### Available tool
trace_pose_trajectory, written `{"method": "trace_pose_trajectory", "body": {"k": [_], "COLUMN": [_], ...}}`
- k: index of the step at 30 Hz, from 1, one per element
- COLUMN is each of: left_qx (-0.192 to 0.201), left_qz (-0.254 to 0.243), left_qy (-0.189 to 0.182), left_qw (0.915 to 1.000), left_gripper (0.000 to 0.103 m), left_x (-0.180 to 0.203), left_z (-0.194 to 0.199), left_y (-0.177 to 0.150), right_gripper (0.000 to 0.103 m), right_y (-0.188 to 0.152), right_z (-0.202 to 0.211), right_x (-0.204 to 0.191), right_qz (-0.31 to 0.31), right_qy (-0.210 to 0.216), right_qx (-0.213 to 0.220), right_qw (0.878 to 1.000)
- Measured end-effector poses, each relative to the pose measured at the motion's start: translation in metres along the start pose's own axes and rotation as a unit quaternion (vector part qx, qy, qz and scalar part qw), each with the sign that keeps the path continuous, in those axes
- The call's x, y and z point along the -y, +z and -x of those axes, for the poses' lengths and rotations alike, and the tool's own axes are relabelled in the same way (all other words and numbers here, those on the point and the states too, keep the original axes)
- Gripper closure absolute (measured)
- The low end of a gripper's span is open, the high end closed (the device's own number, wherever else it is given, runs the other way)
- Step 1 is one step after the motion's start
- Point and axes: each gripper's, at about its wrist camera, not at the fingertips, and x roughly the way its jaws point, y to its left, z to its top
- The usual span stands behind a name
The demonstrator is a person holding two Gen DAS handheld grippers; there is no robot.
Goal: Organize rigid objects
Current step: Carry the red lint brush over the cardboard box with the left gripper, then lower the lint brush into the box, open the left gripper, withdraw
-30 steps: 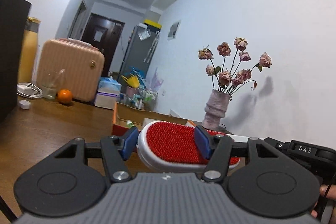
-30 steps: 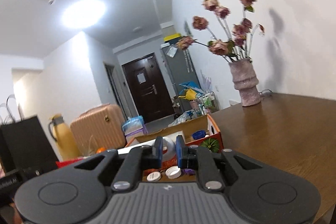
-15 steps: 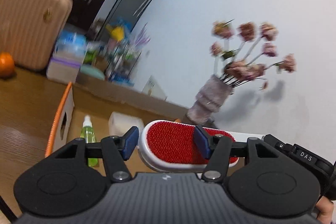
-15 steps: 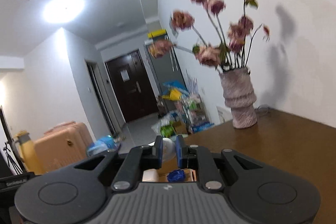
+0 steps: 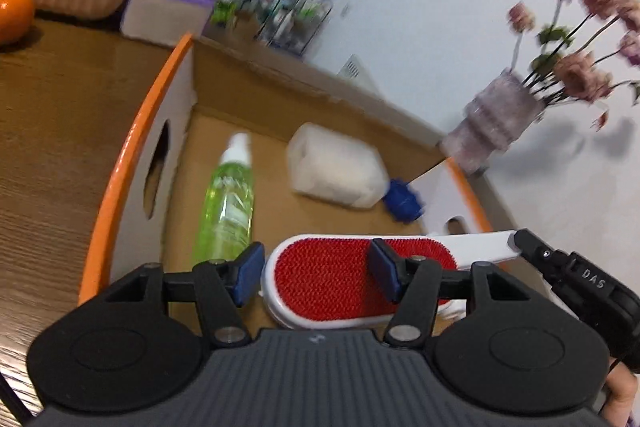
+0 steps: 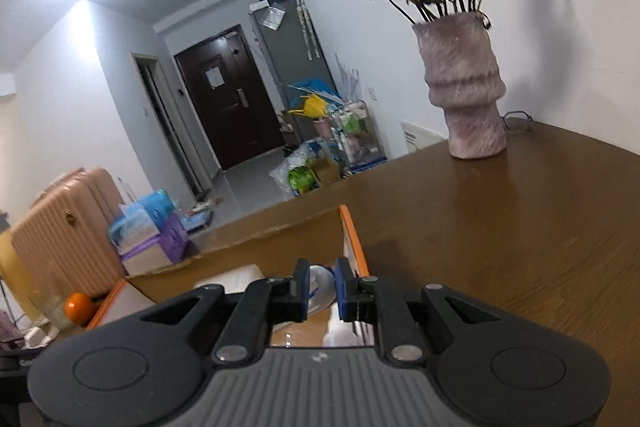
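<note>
The cardboard box (image 5: 304, 95) with the orange rim already has 2 things lying on its floor, a green spray bottle (image 5: 228, 203) on the left and a white plastic jug (image 5: 336, 171) with a blue cap (image 5: 402, 205) toward the far right, so part of the sorting looks done. The left gripper (image 5: 316, 275) sits over the near end of the box with the red-faced lint brush (image 5: 344, 279) between its blue pads; the left pad seems to stand just off the brush's edge while the right pad lies across the red face, so I cannot tell whether it is pinching the brush or merely straddling it. The brush's white handle (image 5: 476, 247) runs out to the right, where the black tip of the right gripper (image 5: 576, 275) meets its end. In its own view, the right gripper (image 6: 322, 285) has its jaws drawn close with a narrow gap, and whether they clamp the handle is not clear to me. I'd judge the brush is the item in hand, hanging above the box and not yet set down. An orange (image 5: 14, 13) sits far left on the wooden table (image 5: 60, 131), outside the box; whether it belongs in the sorting I can't say.
</note>
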Motion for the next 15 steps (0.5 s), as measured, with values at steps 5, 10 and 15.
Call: {"method": "trace_pose_trajectory", "body": {"k": [5,10,15], "left_qx": [0.004,0.009,0.028], "left_qz": [-0.038,-0.089,-0.111], "left_qy": [0.045,0.087,0.101], "left_qw": [0.9983,0.9922,0.9883], "left_gripper": [0.041,0.033,0.024], "left_x": [0.001,0.010,0.025], "left_z": [0.008,0.012,0.027], "left_y": [0.000,-0.003,-0.009], "right_gripper": [0.090,0.089,0.086], "right_y": [-0.017,-0.025,-0.021], "right_z": [-0.012,-0.012,-0.011], "right_x": [-0.007,-0.023,-0.033], "right_qz": [0.009,0.040,0.068], "right_qy": [0.009,0.012,0.009], "right_qx": [-0.041,-0.061,-0.072], "right_qw": [0.999,0.997,0.995]}}
